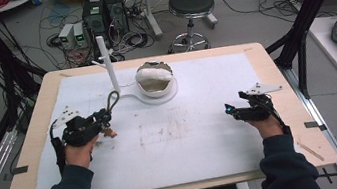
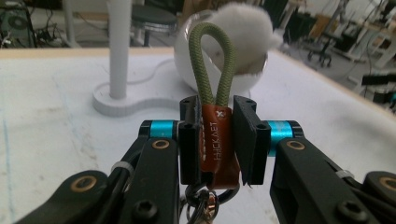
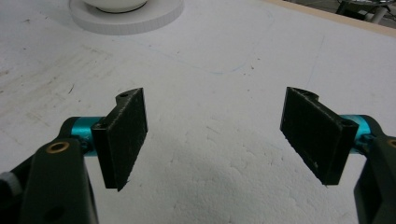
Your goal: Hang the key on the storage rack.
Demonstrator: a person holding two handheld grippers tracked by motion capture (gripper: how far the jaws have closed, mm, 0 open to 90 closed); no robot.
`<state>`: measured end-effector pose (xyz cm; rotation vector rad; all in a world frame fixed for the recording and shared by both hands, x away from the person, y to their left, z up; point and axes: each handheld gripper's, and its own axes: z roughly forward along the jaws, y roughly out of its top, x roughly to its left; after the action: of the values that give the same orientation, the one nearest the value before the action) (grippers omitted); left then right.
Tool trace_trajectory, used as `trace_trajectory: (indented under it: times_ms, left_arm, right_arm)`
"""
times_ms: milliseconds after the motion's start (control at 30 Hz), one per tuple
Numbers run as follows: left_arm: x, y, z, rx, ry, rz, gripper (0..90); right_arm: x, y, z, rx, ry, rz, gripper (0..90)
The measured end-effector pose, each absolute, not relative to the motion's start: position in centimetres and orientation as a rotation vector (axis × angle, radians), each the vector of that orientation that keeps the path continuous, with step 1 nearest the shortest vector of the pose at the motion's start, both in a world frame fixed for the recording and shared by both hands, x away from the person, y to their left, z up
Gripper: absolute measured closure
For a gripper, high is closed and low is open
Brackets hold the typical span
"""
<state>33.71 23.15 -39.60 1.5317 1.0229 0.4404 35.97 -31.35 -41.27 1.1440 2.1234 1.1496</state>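
Keyring (image 2: 217, 135): brown leather tab with a green cord loop (image 2: 212, 60) standing upright above it and metal rings (image 2: 205, 205) hanging below. It is clamped by the tab in the left gripper (image 1: 102, 119), whose jaws are closed narrowly on it, near the left edge of the worktop (image 1: 30, 160). Just beyond it, a white stand (image 1: 109, 68) with an upright post and a white bowl (image 1: 155, 79) are seen toward the far edge. Right gripper (image 3: 215, 135): jaws are held wide apart, nothing between them, above the white mat (image 1: 189, 142) near the right edge.

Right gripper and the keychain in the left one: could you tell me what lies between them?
Bare white mat separates the right gripper from the keychain, per the high view.
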Motion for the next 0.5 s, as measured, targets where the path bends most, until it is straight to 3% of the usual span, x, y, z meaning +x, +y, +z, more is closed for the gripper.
trace_trajectory:
  times_ms: [500]
  left_arm:
    - [37.1,23.8,-33.7,1.411,0.981,0.509,72.5]
  right_arm:
    - [36.0,-31.5,-41.2,1.138,2.115,1.173,23.2]
